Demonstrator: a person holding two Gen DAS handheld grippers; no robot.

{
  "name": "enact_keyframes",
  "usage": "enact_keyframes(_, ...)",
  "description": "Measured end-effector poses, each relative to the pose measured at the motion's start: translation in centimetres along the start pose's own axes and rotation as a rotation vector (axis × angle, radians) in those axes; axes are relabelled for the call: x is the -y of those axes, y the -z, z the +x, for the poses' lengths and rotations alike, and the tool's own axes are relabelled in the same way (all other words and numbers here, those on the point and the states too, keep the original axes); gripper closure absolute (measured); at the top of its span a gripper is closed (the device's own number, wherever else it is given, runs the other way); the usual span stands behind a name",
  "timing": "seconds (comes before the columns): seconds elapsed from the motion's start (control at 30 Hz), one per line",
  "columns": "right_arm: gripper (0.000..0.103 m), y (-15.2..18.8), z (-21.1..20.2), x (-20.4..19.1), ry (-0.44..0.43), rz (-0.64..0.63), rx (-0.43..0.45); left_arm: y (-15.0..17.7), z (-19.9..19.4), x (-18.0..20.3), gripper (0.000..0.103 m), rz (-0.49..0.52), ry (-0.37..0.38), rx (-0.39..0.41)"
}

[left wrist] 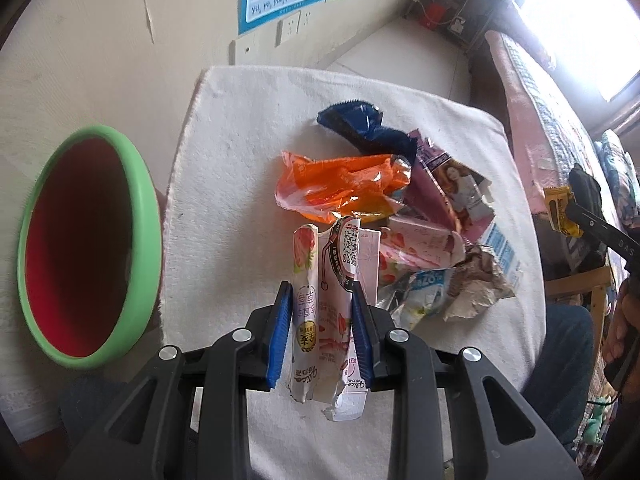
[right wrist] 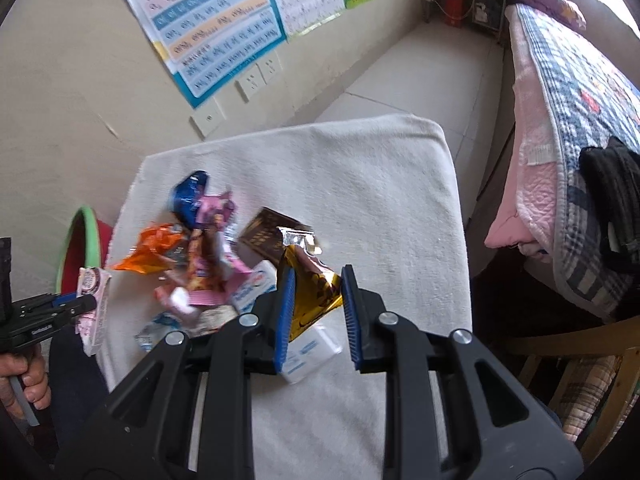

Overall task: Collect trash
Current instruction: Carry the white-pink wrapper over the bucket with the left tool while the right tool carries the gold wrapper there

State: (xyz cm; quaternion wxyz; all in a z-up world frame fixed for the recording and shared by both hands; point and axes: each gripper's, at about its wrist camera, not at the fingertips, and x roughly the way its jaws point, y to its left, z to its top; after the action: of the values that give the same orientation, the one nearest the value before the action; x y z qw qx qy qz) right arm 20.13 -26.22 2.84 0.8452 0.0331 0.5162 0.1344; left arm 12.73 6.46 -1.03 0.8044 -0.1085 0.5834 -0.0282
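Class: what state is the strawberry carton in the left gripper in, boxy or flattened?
Flattened. The carton is crushed thin and creased, its torn ends ragged, clamped between the left gripper pads.

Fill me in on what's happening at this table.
A person is clearing snack trash off a white towel-covered table, with a gripper in each hand. The left gripper is shut on a flattened pink strawberry carton. The right gripper holds a gold wrapper between its blue pads. A green-rimmed red bin sits just off the table's left side. An orange wrapper, a blue wrapper and other litter remain piled on the towel.
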Motion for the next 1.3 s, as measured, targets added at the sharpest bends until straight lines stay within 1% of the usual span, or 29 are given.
enact_keyframes(0.2, 0.08, 0.2, -2.4, -2.8, -0.032, -0.026, 0.042, 0.8, -1.7, -0.3, 0.076, -0.017, 0.016, 0.045)
enact_keyframes(0.43, 0.08, 0.3, -3.7, -5.6, -0.049, -0.068, 0.062, 1.5, -3.4, -1.1, 0.076, -0.028, 0.013, 0.087)
enact_keyframes(0.83, 0.08, 0.0, -4.7, -10.4, -0.091, -0.131, 0.083, 1.2, -6.5, -3.5, 0.076, -0.052, -0.012, 0.159)
enact_keyframes(1.1, 0.08, -0.5, -5.1, -13.3, -0.108, -0.179, 0.088, 1.3, -7.3, -5.3, 0.076, -0.091, -0.008, 0.187)
enact_keyframes(1.3, 0.08, -1.0, -5.0, -16.5, -0.131, -0.224, 0.085, 1.5, -8.2, -7.7, 0.076, -0.125, -0.02, 0.208)
